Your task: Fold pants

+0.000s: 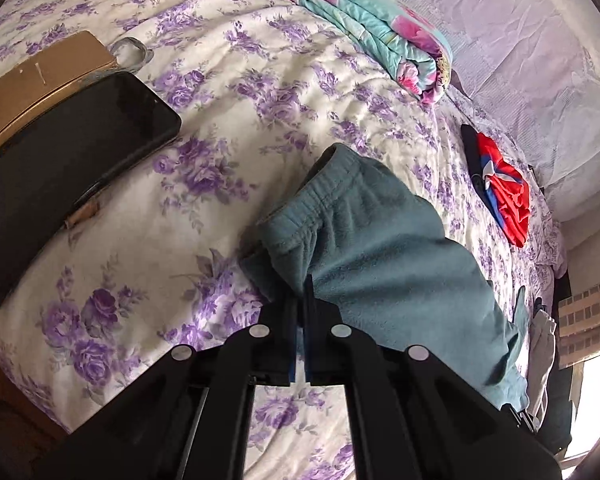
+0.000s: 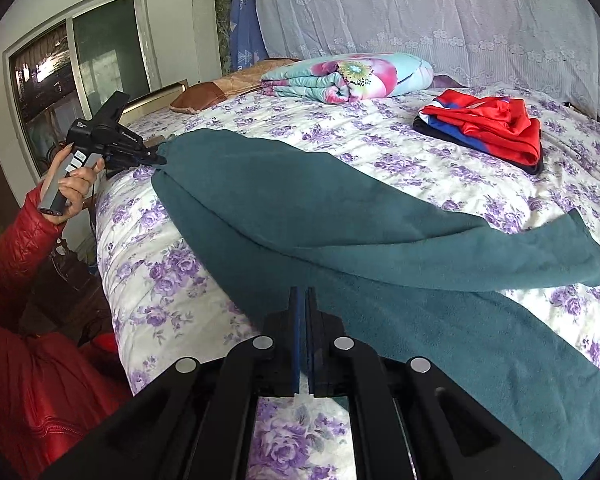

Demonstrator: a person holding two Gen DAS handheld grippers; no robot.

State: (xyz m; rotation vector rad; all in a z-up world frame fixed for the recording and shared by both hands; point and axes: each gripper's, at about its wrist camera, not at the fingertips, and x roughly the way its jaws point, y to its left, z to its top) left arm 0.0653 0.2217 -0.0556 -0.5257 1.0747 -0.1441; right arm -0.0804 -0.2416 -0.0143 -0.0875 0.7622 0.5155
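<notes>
Floral bed (image 2: 380,148), teal pants (image 2: 300,208), no legible writing.

Clearance ahead of fingers
Bedspread (image 1: 260,92) open beyond left fingers (image 1: 288,312); black tablet (image 1: 72,168) obstructs leftward, folded quilt (image 1: 372,28) far ahead.

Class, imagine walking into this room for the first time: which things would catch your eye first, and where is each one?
First the teal pants, stretched across the near side of the purple-flowered bedspread, with the left gripper shut on the waistband end and the right gripper shut on a leg. Next the bright red and blue garment, lying apart further back. Then the folded floral quilt by the lace-covered headboard.
</notes>
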